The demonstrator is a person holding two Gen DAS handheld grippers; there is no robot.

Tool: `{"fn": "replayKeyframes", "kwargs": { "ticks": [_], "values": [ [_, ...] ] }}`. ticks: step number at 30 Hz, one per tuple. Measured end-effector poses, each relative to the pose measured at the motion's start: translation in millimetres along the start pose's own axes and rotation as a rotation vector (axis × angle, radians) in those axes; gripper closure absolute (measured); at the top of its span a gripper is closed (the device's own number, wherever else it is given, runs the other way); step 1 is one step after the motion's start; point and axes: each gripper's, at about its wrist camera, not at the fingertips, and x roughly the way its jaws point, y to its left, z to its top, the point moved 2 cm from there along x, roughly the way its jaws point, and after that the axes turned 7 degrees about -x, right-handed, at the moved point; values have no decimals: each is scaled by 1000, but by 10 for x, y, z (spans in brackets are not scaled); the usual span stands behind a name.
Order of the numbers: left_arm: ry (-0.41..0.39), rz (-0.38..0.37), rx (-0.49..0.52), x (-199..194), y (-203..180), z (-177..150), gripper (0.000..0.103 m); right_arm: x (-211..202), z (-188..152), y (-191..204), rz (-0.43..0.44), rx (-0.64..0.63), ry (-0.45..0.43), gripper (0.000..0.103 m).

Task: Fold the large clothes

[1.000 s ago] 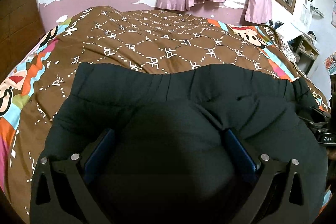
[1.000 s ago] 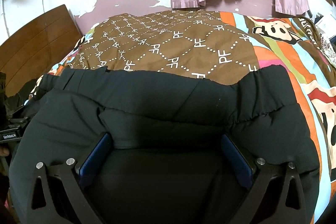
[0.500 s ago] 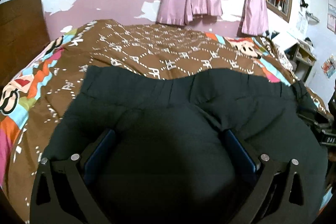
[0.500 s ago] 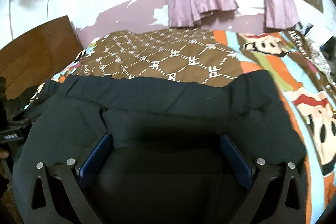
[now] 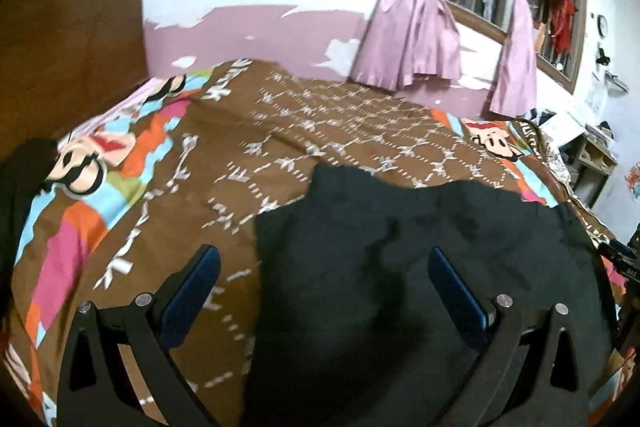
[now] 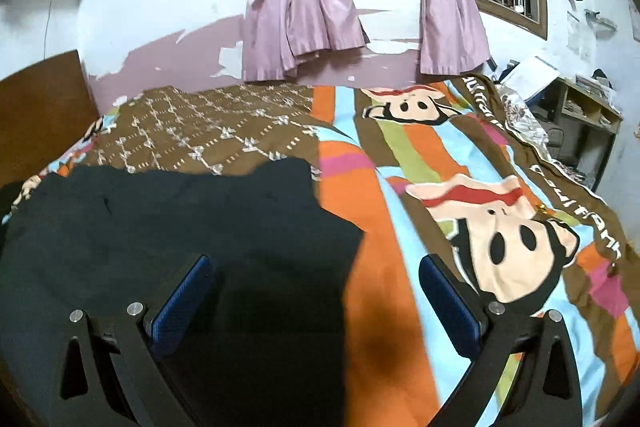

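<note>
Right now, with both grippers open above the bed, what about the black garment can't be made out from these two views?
- Near edge of the black garment: left wrist view, cut off by the bottom of the picture, behind the left gripper.
- Its left side: right wrist view, runs off the picture's left edge, beyond the right gripper.
- What kind of garment, and its folds: both views, dark cloth and motion blur.
- Letters on the bedspread: blurred.

Bed (image 5: 168, 155) with brown cartoon-print cover; black garment (image 5: 420, 267) lying flat on it.
</note>
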Motion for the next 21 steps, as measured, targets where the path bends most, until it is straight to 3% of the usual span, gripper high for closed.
{"fn": "replayKeyframes", "kwargs": {
  "ticks": [7,9,13,16,21],
  "values": [
    [111,-44,-91,64,298,-170,1,197,-254,-83,112,20,128,0],
    [159,-61,-93,127,331,-232,1,338,-345,-93,184,51,193,0],
    [252,-120,-74,257,323,-382,1,594,-517,-256,355,229,289,0],
    [282,-152,-117,310,386,-437,1,662,-609,-339,437,303,294,0],
    [352,-234,-217,372,531,-554,1,591,-650,-307,430,299,256,0]
  ]
}}
